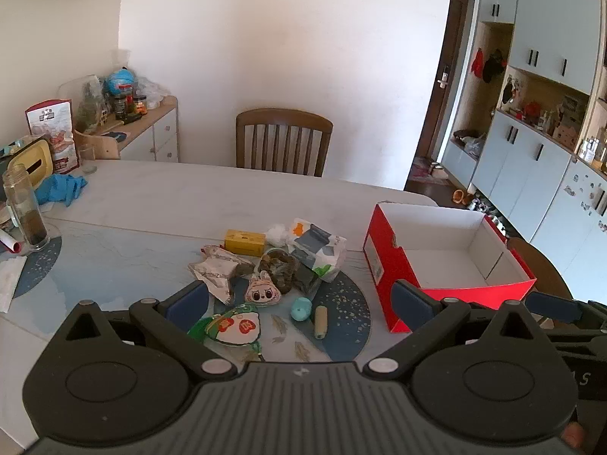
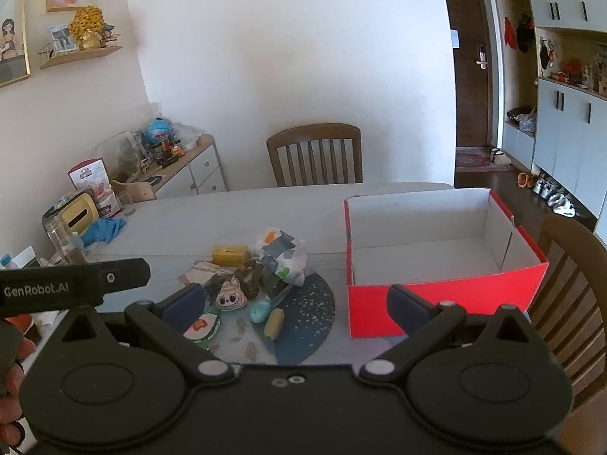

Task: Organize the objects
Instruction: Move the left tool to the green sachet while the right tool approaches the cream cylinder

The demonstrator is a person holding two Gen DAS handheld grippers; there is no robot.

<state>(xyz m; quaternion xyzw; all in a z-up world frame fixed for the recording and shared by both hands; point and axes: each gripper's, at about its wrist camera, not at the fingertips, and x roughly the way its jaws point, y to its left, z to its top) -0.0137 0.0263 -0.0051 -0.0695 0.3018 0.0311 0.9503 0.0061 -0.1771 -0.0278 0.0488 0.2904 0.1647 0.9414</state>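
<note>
A pile of small objects lies mid-table: a yellow box (image 1: 244, 242), a patterned tissue pack (image 1: 316, 251), crumpled wrappers (image 1: 216, 271), a dark hair scrunchie (image 1: 279, 267), a cartoon-face charm (image 1: 262, 292), a teal toy (image 1: 301, 309), a beige roll (image 1: 320, 321) and a green-and-white pouch (image 1: 229, 328). An empty red cardboard box (image 1: 383, 261) with a white inside stands to the right; it also shows in the right wrist view (image 2: 436, 297). My left gripper (image 1: 299, 299) is open and empty above the pile's near side. My right gripper (image 2: 296, 301) is open and empty between pile and box.
A wooden chair (image 1: 282, 140) stands at the table's far side, another chair (image 2: 573, 288) at the right. A glass jar (image 1: 24, 208), blue gloves (image 1: 60, 187) and a yellow tissue holder (image 1: 32, 161) sit at the table's left. A sideboard (image 1: 151, 132) stands behind.
</note>
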